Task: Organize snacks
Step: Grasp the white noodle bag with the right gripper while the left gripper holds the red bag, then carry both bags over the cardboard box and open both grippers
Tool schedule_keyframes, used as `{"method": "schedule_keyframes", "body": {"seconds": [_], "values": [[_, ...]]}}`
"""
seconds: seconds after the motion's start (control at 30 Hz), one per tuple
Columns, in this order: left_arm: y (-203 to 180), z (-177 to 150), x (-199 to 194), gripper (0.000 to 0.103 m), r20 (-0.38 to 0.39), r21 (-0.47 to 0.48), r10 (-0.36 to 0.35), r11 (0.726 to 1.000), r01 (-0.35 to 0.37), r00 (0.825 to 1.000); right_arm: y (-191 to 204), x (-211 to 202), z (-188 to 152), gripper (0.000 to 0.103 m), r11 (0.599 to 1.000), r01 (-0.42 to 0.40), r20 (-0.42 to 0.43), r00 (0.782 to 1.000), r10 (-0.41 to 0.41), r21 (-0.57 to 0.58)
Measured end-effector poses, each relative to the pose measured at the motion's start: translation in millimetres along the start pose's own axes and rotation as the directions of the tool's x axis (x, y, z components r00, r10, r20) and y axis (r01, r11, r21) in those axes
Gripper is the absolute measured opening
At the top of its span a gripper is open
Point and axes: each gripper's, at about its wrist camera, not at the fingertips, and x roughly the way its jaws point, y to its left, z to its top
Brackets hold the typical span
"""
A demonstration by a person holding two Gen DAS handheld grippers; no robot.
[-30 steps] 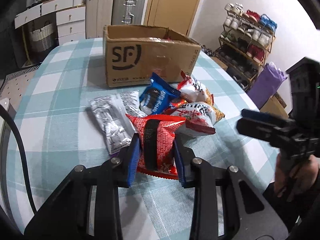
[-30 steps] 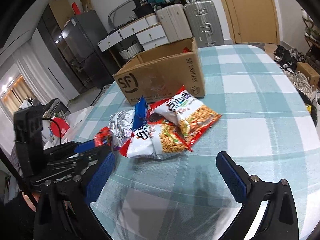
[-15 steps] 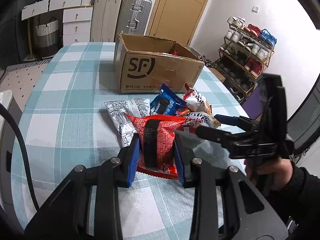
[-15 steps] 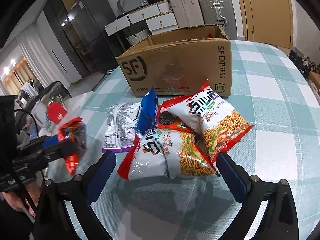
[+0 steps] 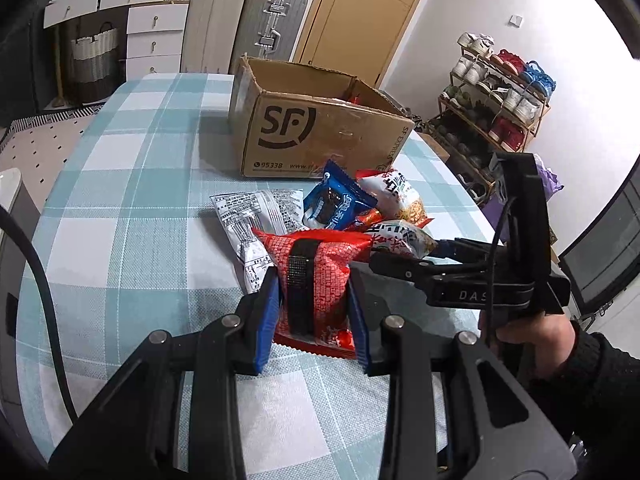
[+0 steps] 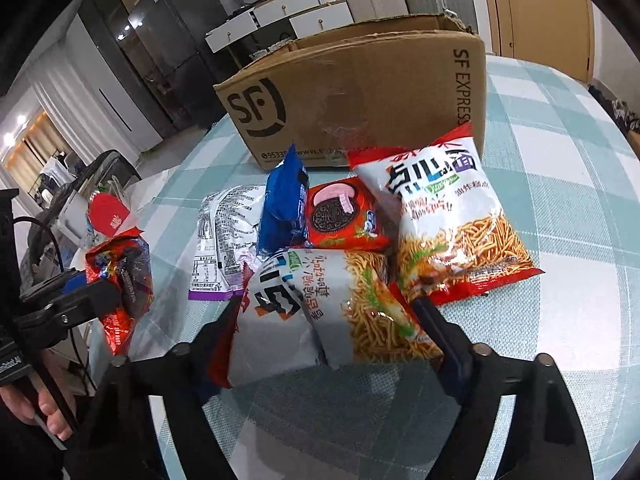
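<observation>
Open room: the checked table (image 5: 132,184) lies bare along its left edge; the snack pile sits mid-table just before the cardboard box (image 5: 320,136).
Surroundings: suitcases, drawers and a shoe rack (image 5: 500,96) beyond the far edge.
Box: open-topped; contents mostly hidden.
Left gripper (image 5: 314,300): clenched on a red snack bag (image 5: 316,280), held off the table.
Right gripper (image 6: 332,320): jaws have just been closing around the nearest noodle bag (image 6: 320,312), fingers at both its sides.
</observation>
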Motion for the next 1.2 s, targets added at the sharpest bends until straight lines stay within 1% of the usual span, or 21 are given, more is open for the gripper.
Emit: {"method": "schedule_keyframes", "body": {"seconds": [0.17, 0.27, 0.53, 0.8, 1.03, 1.2], "values": [[1, -1, 1, 0.029, 0.003, 0.001, 0.017, 1.000, -0.017, 1.000, 3, -6, -4, 0.067, 1.000, -0.023, 0.005, 1.000, 0.023, -0.006], [3, -1, 1, 0.029, 0.005, -0.002, 0.028, 1.000, -0.028, 1.000, 2, -12, -6, 0.066, 0.999, -0.039, 0.014, 0.999, 0.039, 0.004], [5, -1, 4, 0.029, 0.003, -0.005, 0.051, 0.999, -0.051, 0.999, -4, -32, -11, 0.065, 0.998, -0.063, 0.055, 0.997, 0.062, 0.018], [6, -1, 5, 0.029, 0.002, -0.003, 0.071, 0.997, -0.071, 0.997, -6, -57, -12, 0.065, 0.991, -0.126, 0.119, 0.986, 0.121, 0.042], [3, -1, 2, 0.029, 0.025, 0.006, 0.107, 0.994, -0.107, 0.994, 2, -78, -12, 0.065, 0.983, -0.179, 0.182, 0.968, 0.170, 0.032], [-4, -1, -2, 0.029, 0.043, 0.011, 0.099, 0.995, -0.100, 0.994, 5, -93, -12, 0.065, 0.975, -0.222, 0.228, 0.951, 0.210, 0.029]]}}
